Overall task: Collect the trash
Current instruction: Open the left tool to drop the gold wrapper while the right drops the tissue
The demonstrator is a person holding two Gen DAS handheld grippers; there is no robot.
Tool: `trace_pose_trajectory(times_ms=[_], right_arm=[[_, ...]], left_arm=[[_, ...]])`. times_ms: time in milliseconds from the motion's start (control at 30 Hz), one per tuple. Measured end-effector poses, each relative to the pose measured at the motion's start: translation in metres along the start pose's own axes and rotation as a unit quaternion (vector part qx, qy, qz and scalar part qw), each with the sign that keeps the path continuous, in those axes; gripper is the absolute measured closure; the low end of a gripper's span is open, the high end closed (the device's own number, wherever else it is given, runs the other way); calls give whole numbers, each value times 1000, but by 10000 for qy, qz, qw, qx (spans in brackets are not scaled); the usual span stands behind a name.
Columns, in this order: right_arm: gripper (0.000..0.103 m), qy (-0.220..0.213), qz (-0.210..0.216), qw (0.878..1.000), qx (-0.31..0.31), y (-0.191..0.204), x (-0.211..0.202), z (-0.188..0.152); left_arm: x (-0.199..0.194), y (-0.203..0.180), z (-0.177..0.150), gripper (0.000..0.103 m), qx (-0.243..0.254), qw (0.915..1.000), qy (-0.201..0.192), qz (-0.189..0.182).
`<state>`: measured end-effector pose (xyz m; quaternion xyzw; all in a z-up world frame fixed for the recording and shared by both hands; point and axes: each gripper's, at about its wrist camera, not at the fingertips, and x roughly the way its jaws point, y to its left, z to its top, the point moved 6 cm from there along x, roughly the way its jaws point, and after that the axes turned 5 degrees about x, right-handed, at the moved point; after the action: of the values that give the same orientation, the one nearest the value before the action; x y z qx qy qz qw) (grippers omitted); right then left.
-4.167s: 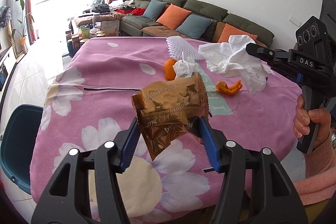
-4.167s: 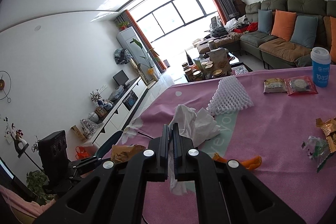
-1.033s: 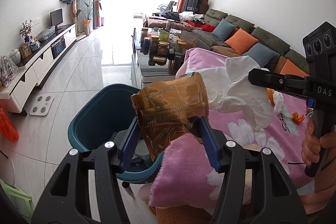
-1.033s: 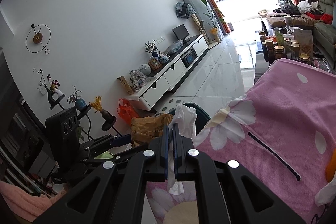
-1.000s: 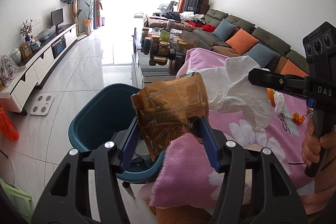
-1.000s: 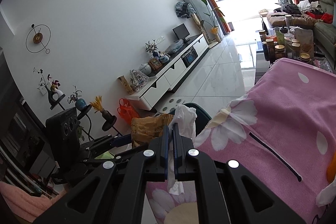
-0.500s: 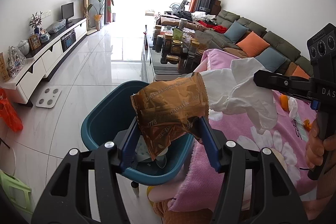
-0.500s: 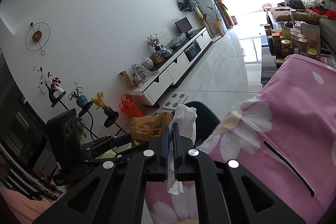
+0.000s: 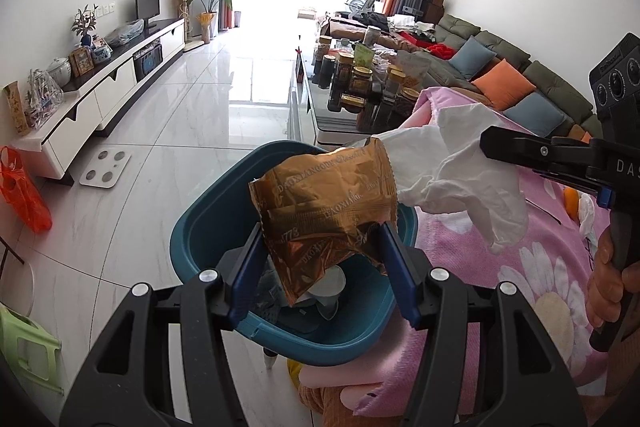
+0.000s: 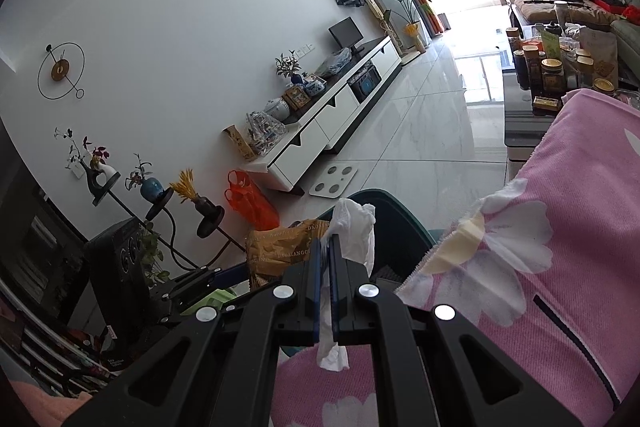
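My left gripper (image 9: 320,231) is shut on a crumpled gold snack wrapper (image 9: 324,203), held above the teal trash bin (image 9: 196,223) on the floor, which holds some trash. In the same view my right gripper (image 9: 486,143) reaches in from the right, shut on a white tissue (image 9: 452,171) that hangs over the bin's far rim by the table edge. In the right wrist view that gripper (image 10: 329,247) pinches the tissue (image 10: 354,227), the gold wrapper (image 10: 276,253) shows just left of it, and the bin (image 10: 396,223) lies behind.
The pink flowered tablecloth (image 9: 532,267) covers the table right of the bin, with orange peel (image 9: 570,201) further back. A glass coffee table with jars (image 9: 360,87), a sofa (image 9: 500,67), a TV cabinet (image 9: 100,87), an orange bag (image 9: 24,195) and a green stool (image 9: 28,343) surround the tiled floor.
Both grippers have moved further over the bin with their loads; the bin now sits directly under the wrapper and looks closer. Neither grip has changed.
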<state>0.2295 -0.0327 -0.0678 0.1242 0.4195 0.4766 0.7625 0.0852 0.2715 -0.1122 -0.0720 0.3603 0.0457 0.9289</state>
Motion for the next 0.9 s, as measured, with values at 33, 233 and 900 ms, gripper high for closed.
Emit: trace_pose_trajectory(times_ms=[33, 233, 900], right_arm=[[100, 27, -14, 10000, 7, 0, 4, 0], [100, 227, -132, 9996, 66, -2, 28, -2], [94, 278, -308, 9988, 269, -17, 33, -4]], left_arm=[[3, 1, 1, 47, -4, 10000, 17, 3], [20, 3, 1, 46, -40, 9998, 156, 71], [78, 9, 1, 36, -264, 9984, 505, 36]])
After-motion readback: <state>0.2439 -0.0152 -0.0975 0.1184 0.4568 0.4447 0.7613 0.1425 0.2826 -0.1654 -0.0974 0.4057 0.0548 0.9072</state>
